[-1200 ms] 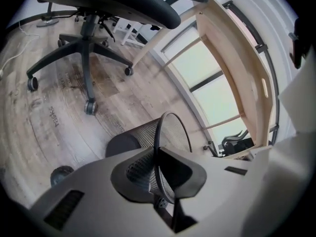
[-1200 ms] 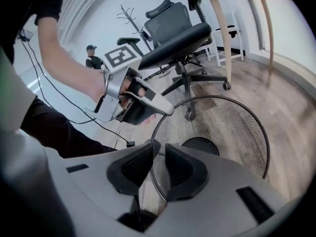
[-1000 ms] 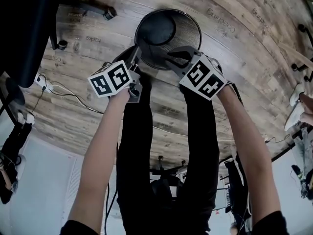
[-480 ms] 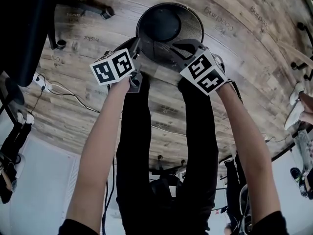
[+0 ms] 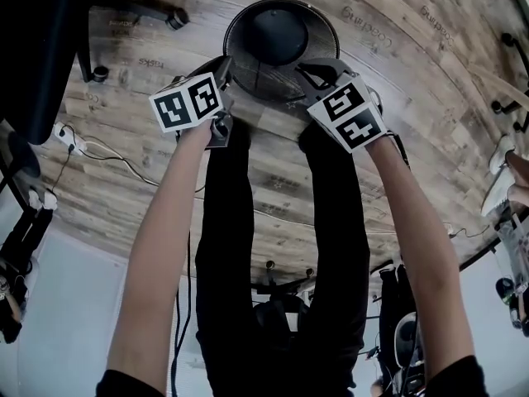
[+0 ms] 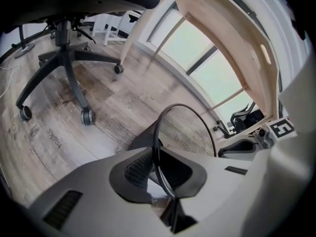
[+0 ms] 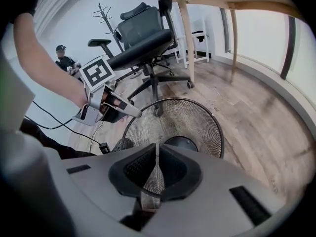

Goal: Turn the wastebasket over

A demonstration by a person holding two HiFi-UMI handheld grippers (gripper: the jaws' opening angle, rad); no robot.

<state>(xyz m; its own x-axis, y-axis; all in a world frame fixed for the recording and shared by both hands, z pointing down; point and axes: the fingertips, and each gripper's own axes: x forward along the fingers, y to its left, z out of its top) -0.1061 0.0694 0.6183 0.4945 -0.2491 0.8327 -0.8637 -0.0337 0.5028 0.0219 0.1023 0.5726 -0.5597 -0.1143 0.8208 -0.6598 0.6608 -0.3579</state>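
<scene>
A black wire-mesh wastebasket (image 5: 281, 44) stands on the wooden floor with its open top toward me. In the head view my left gripper (image 5: 225, 69) is at the rim's near left. My right gripper (image 5: 307, 73) is at its near right. The left gripper view has my left gripper (image 6: 159, 174) shut on the thin black rim, the mesh wall (image 6: 190, 130) beyond it. In the right gripper view my right gripper (image 7: 157, 177) pinches the mesh wall; its jaws have just closed tighter on it. The basket's dark bottom (image 7: 181, 143) lies beyond, and the left gripper (image 7: 123, 110) holds the far rim.
A black office chair (image 7: 143, 38) on casters (image 6: 87, 116) stands close beyond the basket. A light wooden table leg (image 7: 186, 38) rises next to it. A cable and a plug (image 5: 70, 137) lie on the floor at left. My legs (image 5: 231, 246) are just behind the basket.
Both grippers and the basket have shifted away from my body, up in the head view. The right gripper has swung in toward the basket.
</scene>
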